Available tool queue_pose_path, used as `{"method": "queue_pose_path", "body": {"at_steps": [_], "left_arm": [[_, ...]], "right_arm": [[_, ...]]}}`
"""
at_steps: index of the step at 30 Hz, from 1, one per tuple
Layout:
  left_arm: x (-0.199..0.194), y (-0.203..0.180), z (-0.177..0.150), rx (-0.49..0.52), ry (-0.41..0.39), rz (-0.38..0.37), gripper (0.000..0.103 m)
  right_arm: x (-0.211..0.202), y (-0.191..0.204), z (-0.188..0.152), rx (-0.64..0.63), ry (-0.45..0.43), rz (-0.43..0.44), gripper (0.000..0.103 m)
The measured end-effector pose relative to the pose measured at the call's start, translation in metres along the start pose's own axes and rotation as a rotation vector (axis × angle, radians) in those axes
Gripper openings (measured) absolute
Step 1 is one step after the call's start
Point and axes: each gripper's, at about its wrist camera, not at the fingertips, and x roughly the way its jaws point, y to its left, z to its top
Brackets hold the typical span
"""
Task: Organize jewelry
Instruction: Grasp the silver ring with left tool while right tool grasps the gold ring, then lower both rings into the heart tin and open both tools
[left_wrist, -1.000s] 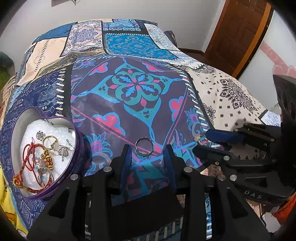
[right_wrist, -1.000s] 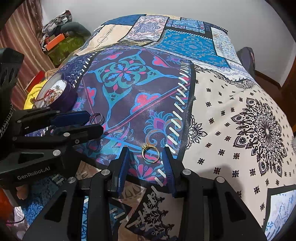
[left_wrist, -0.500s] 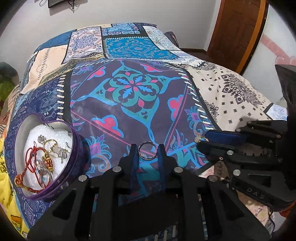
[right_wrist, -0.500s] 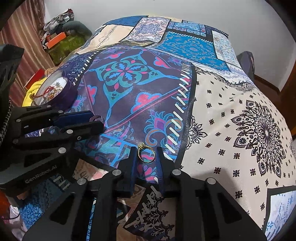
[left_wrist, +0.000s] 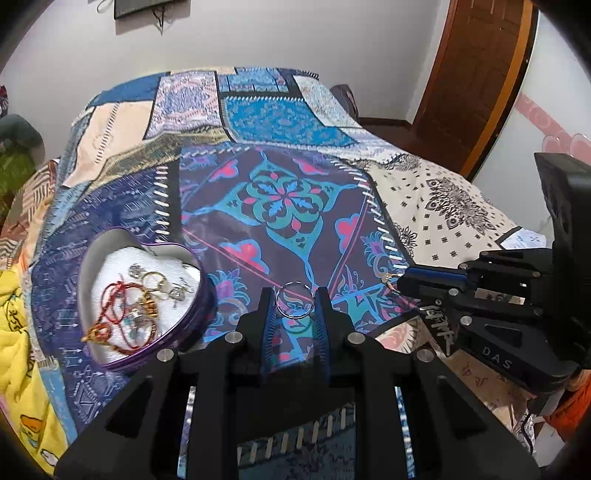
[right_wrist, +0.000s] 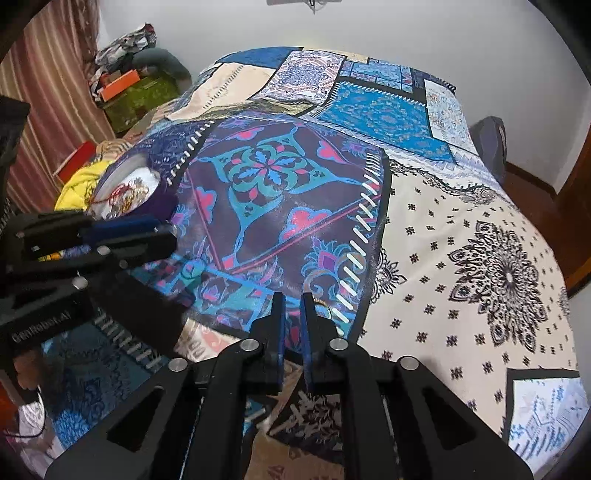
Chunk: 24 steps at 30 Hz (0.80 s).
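Observation:
My left gripper (left_wrist: 294, 301) is shut on a silver ring (left_wrist: 294, 303), held between its blue pads above the patterned bedspread. A purple heart-shaped tin (left_wrist: 144, 291) with a white lining and several pieces of jewelry sits to its left; it also shows in the right wrist view (right_wrist: 133, 192). My right gripper (right_wrist: 293, 306) is nearly closed; a gold ring (right_wrist: 323, 309) peeks out by its right finger, and I cannot tell whether it is gripped. In the left wrist view the gold ring (left_wrist: 390, 281) shows at the tip of the right gripper (left_wrist: 406, 282).
The patchwork bedspread (left_wrist: 280, 199) covers the whole bed. A yellow cloth (left_wrist: 14, 325) lies at the left edge. A wooden door (left_wrist: 476, 74) stands at the far right. Boxes and clothes (right_wrist: 129, 85) pile by the curtain beyond the bed.
Both grippers closed from wide open. The left one closed on the silver ring and rose with it. The right one closed at the gold ring and also rose.

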Motion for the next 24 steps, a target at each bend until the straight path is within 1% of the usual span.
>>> {"method": "queue_pose_path", "body": {"at_steps": [1, 2, 3, 5, 8, 11, 13, 16, 17, 19, 20, 23, 24], "left_arm": [[-0.003, 0.0, -0.001, 0.001, -0.002, -0.003, 0.02], [-0.004, 0.0, -0.002, 0.001, -0.003, -0.004, 0.02], [-0.004, 0.0, -0.003, 0.0, -0.003, -0.005, 0.02], [-0.005, 0.001, -0.005, -0.002, -0.002, -0.005, 0.02], [-0.003, 0.005, -0.007, -0.013, 0.003, -0.008, 0.02], [-0.003, 0.009, -0.008, -0.025, 0.003, -0.011, 0.02], [-0.003, 0.011, -0.008, -0.032, 0.002, -0.013, 0.02], [-0.005, 0.014, -0.008, -0.039, -0.001, -0.013, 0.02], [-0.006, 0.014, -0.008, -0.041, -0.003, -0.013, 0.02], [-0.007, 0.016, -0.007, -0.049, -0.006, -0.015, 0.02], [-0.007, 0.016, -0.007, -0.052, -0.007, -0.016, 0.02], [-0.011, 0.016, -0.007, -0.054, -0.013, -0.014, 0.02], [-0.012, 0.016, -0.007, -0.055, -0.015, -0.015, 0.02]], "right_arm": [[0.0, 0.001, -0.001, -0.005, 0.006, -0.012, 0.02], [0.002, 0.001, -0.002, -0.01, 0.014, -0.025, 0.033], [0.004, 0.001, -0.002, -0.012, 0.013, -0.033, 0.039], [0.007, 0.0, -0.003, -0.014, 0.021, -0.041, 0.039], [0.02, -0.004, -0.002, 0.007, 0.062, -0.033, 0.039], [0.028, -0.011, 0.001, 0.033, 0.061, -0.01, 0.039], [0.031, -0.012, 0.003, 0.039, 0.06, -0.005, 0.037], [0.033, -0.012, 0.003, 0.03, 0.057, -0.021, 0.03], [0.033, -0.012, 0.003, 0.028, 0.056, -0.029, 0.022], [0.033, -0.016, 0.003, 0.04, 0.055, -0.027, 0.019], [0.033, -0.017, 0.004, 0.044, 0.055, -0.031, 0.014], [0.03, -0.016, 0.002, 0.05, 0.053, -0.032, 0.013], [0.029, -0.015, 0.002, 0.048, 0.051, -0.033, 0.01]]}}
